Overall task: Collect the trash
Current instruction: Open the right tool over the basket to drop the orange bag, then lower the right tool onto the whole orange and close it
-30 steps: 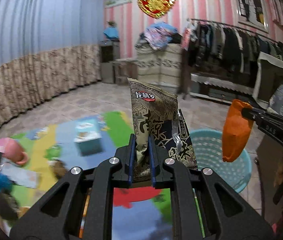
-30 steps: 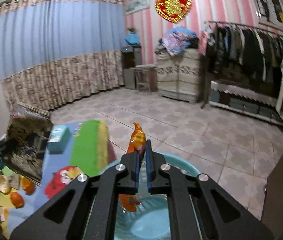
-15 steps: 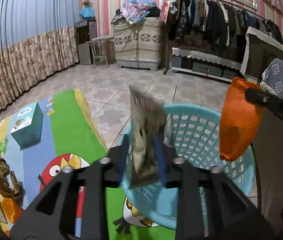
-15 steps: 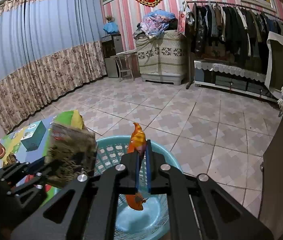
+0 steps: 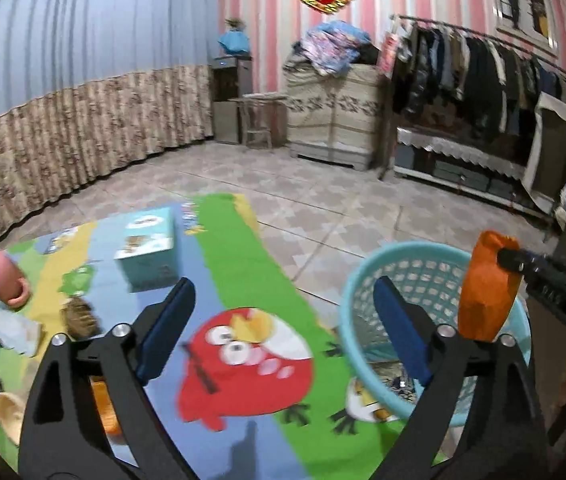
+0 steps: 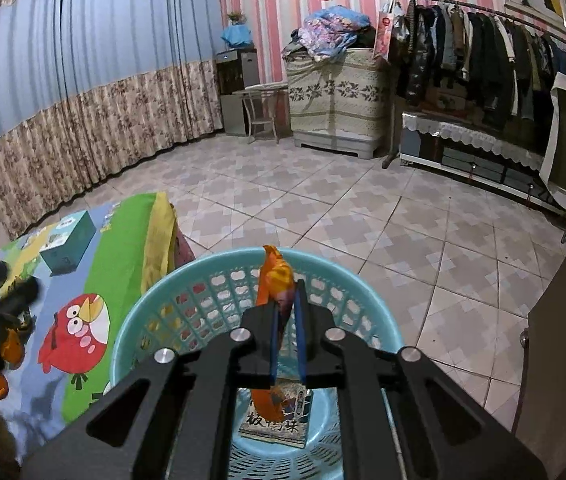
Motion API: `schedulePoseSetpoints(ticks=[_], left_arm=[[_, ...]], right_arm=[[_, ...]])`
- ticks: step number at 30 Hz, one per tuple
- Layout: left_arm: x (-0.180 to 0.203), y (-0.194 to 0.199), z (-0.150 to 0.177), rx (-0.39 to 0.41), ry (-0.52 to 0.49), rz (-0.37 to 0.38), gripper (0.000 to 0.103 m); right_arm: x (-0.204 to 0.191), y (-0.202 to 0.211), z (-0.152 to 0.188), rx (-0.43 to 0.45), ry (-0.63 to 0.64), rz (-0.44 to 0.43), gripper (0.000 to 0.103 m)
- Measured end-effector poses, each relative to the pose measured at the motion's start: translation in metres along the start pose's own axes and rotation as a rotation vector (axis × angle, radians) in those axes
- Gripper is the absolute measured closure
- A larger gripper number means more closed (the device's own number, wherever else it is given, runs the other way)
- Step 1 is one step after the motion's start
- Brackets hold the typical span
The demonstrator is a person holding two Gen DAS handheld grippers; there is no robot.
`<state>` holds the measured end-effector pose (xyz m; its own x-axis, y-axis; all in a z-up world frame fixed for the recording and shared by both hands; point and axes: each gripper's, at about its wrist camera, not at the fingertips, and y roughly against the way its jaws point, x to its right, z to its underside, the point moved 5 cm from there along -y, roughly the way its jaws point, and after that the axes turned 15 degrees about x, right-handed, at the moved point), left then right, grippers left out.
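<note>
My left gripper [image 5: 283,286] hangs over the cartoon play mat [image 5: 227,264], left of the turquoise basket [image 5: 403,248]. Its jaws are opening wide and nothing is between them. The dark printed snack bag [image 6: 279,420] lies flat on the basket's [image 6: 155,300] floor. My right gripper [image 6: 287,292] holds an orange wrapper [image 6: 277,272] upright over the basket. Its jaws are parting a crack, with the pads still on the wrapper. In the left wrist view, the orange wrapper [image 5: 487,292] dangles above the basket's right rim.
On the mat lie a teal box [image 5: 147,248], a pink cup [image 5: 5,280], a brown crumpled scrap [image 5: 79,316] and orange bits [image 6: 13,350]. A dark cabinet [image 6: 563,352] stands right of the basket. A clothes rack [image 6: 483,60] and a covered chest line the far wall.
The left gripper let go of the snack bag, which dropped into the basket, then swung left over the mat with its jaws spread. The right gripper sank toward the basket with the orange wrapper.
</note>
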<state>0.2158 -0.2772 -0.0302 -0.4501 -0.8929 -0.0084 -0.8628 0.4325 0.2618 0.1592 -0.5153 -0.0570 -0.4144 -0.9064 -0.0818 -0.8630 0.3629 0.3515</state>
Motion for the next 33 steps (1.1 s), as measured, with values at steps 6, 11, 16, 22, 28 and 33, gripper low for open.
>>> schedulePoseSetpoints(ticks=[6,11,16,22,28,33], left_arm=[[-0.039,0.031,-0.008,0.035,0.019,-0.069,0.007],[-0.072,0.055,-0.008,0.055,0.039,-0.134,0.006],[-0.111,0.084,-0.004,0.068,0.069,-0.199,0.006],[-0.167,0.126,0.006,0.073,0.083,-0.302,0.005],[-0.221,0.159,0.02,0.051,0.084,-0.402,0.005],[-0.263,0.185,0.04,0.029,0.09,-0.475,0.005]], right_arm=[[-0.002,-0.008,0.015,-0.051,0.005,0.03,0.052],[-0.007,0.0,0.018,-0.055,-0.014,0.031,0.04],[-0.039,0.031,0.007,0.028,0.058,0.021,0.021],[-0.107,0.06,0.001,0.089,0.12,-0.069,0.013],[-0.18,0.084,0.014,0.106,0.156,-0.2,0.007],[-0.228,0.096,0.037,0.067,0.188,-0.313,0.007]])
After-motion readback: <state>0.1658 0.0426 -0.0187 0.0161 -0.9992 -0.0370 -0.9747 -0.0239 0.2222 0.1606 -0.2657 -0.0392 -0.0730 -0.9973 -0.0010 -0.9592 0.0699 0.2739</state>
